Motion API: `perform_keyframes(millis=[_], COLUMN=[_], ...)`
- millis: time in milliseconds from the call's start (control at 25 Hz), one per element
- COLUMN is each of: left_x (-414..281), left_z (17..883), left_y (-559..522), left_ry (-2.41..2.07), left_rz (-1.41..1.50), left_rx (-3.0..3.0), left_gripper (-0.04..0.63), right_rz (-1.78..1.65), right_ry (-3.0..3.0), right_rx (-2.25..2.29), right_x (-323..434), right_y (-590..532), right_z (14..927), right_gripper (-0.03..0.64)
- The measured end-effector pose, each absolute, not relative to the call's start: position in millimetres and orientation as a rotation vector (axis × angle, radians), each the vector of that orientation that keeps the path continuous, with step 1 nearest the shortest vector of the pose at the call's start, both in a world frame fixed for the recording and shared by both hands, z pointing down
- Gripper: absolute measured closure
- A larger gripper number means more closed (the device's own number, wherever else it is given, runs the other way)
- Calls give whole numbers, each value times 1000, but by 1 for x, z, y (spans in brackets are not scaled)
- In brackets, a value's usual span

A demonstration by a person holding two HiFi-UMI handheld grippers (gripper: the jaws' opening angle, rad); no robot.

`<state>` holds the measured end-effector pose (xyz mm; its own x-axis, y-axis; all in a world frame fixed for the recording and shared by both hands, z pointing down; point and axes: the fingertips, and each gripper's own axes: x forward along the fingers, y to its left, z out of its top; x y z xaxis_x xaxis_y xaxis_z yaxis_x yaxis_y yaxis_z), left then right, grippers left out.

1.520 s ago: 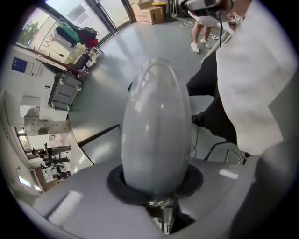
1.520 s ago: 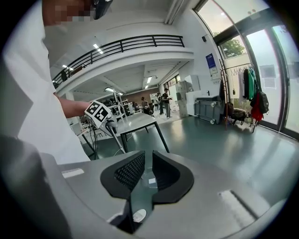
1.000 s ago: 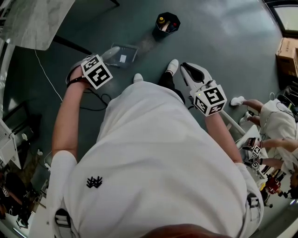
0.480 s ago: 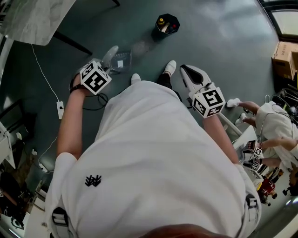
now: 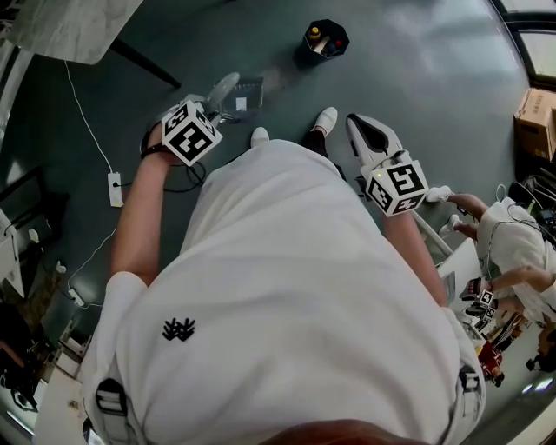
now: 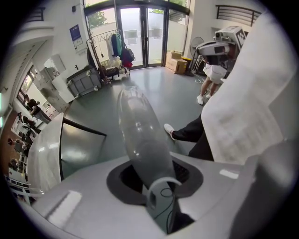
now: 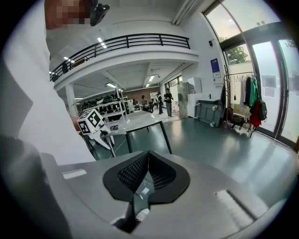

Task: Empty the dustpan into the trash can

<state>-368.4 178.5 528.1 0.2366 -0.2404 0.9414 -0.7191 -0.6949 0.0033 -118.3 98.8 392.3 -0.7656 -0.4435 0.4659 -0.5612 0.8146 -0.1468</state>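
Observation:
I hold a clear plastic dustpan (image 5: 244, 93) by its long see-through handle (image 6: 140, 135), with my left gripper (image 5: 207, 106) shut on it just above the grey floor. In the left gripper view the handle rises straight out from between the jaws of that gripper (image 6: 150, 183). A small black trash can (image 5: 326, 39) with a yellow item inside stands on the floor beyond the dustpan, to its right and apart from it. My right gripper (image 5: 365, 130) hangs by my right leg, jaws pressed together on nothing (image 7: 147, 173).
A grey-topped table (image 5: 69, 26) with a dark leg stands at the upper left. A white cable and power strip (image 5: 115, 188) lie on the floor to the left. A cardboard box (image 5: 534, 111) and another person (image 5: 512, 243) are at the right.
My left gripper has carried the dustpan a little up and to the right, nearer the trash can. My feet have shifted forward slightly. The right gripper has hardly moved.

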Motion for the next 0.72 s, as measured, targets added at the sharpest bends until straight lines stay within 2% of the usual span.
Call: perform_keyframes(millis=[720], left_x=[-365], left_z=[528], left_y=[170], left_ry=[-848], left_rz=[1437], left_rx=[2128], left_gripper=[448], right_rz=[394], right_ry=[-2573], right_rx=[761], right_x=[-130], right_y=[91], right_z=[398], right_gripper=[615])
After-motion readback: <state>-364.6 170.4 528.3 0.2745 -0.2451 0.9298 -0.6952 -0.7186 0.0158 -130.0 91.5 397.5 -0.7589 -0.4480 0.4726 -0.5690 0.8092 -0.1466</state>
